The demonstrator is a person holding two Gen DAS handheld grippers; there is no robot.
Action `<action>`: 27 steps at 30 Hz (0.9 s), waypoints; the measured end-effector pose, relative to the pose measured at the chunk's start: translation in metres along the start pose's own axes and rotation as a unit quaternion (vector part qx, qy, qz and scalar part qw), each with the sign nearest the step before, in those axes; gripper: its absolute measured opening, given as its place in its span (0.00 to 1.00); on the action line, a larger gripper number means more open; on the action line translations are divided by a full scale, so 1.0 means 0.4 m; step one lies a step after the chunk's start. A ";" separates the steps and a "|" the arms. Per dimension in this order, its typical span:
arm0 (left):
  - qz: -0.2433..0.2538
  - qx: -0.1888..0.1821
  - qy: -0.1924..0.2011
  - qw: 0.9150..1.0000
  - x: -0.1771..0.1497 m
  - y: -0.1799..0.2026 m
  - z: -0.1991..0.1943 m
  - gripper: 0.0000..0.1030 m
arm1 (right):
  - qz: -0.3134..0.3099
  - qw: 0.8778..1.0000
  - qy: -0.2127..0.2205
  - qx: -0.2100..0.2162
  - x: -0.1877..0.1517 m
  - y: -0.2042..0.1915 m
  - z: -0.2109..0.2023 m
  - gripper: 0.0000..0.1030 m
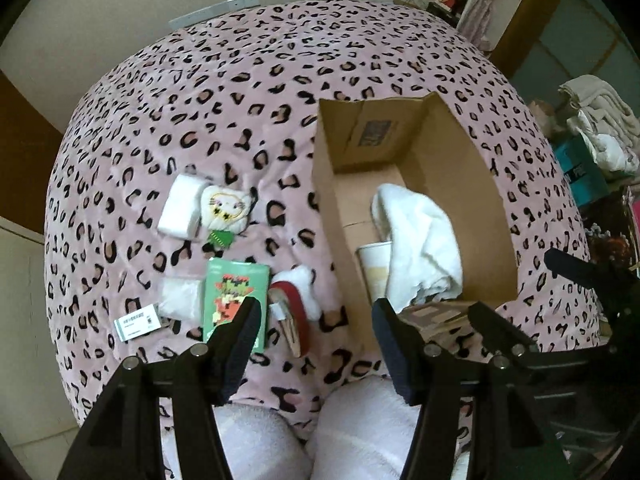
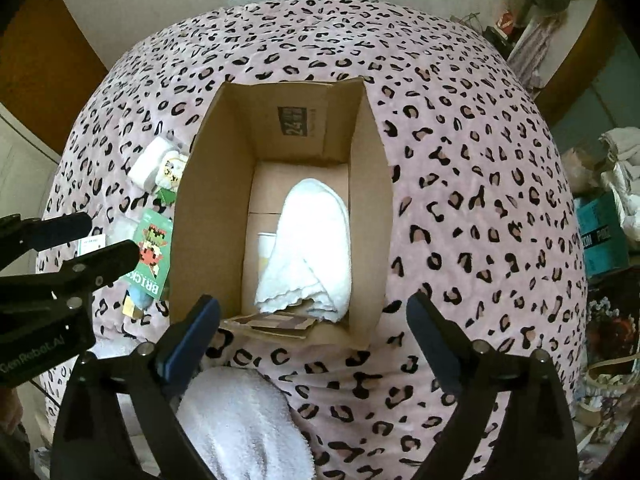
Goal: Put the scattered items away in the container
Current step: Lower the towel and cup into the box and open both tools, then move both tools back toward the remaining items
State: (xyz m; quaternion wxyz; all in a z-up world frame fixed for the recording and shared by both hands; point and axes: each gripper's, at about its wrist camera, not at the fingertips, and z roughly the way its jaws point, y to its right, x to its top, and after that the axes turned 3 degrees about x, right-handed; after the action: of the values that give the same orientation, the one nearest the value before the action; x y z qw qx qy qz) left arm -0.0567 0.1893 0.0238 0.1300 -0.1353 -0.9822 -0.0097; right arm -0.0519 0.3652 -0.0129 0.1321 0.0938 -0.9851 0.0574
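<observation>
On the leopard-print blanket [image 2: 460, 200] stands one open cardboard box [image 2: 372, 208]; inside lie one white towel [image 2: 312, 240] and one paper cup [image 1: 376, 268]; left of it, well apart from its wall, lie a green card box [image 1: 234, 284], a red-and-white slipper [image 1: 298, 300], a cat-faced pouch [image 1: 226, 210], a white packet [image 1: 180, 206]; left fingers [image 1: 314, 320] stand apart, empty, above the box's near corner; right fingers [image 2: 312, 320] gape wide, empty, over the box.

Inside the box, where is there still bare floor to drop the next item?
The cardboard box has bare floor at its far end, beyond the white towel. Its near end is crowded: towel and paper cup.
</observation>
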 end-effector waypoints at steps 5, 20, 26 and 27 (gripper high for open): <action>-0.012 -0.001 0.003 1.000 -0.022 -0.039 -0.015 0.57 | -0.002 1.000 -0.002 -0.001 -0.003 -0.017 -0.003 0.93; -0.036 0.004 0.006 0.999 -0.076 -0.142 -0.039 0.58 | -0.011 1.000 0.003 0.003 -0.007 -0.088 -0.036 0.93; -0.048 0.006 0.001 0.999 -0.105 -0.192 -0.037 0.58 | -0.019 1.000 0.004 0.002 -0.008 -0.132 -0.042 0.93; -0.050 0.006 0.000 0.999 -0.109 -0.201 -0.037 0.58 | -0.020 1.000 0.004 0.002 -0.008 -0.140 -0.042 0.93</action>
State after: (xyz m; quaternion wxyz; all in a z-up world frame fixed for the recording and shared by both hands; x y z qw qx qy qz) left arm -0.0340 0.0995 0.0279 0.1304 -0.0848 -0.9878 -0.0102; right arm -0.0335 0.3133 0.0074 0.1373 0.1134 -0.9823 0.0572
